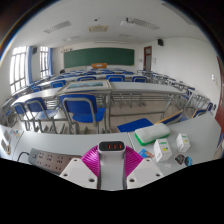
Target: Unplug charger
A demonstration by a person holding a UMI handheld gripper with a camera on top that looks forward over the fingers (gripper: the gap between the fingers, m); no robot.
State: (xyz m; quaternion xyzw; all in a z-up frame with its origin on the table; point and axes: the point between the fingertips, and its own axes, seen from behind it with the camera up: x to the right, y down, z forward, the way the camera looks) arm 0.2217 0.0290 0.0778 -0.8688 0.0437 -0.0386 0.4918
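A white charger (112, 147) with a dark end face and orange-lit ports stands between my two fingers. My gripper (112, 158) is shut on it, and both magenta pads (93, 160) bulge against its sides. A grey-white power strip (45, 158) lies flat on the white desk (200, 135), just left of the fingers. The charger is apart from the strip. Its plug end is hidden between the fingers.
Right of the fingers the desk holds a green-and-white box (152, 133), a small white box (163, 151), a white bottle (183, 143) and a blue mat (133, 126). Beyond are rows of desks with blue chairs (80, 108) and a green chalkboard (98, 57).
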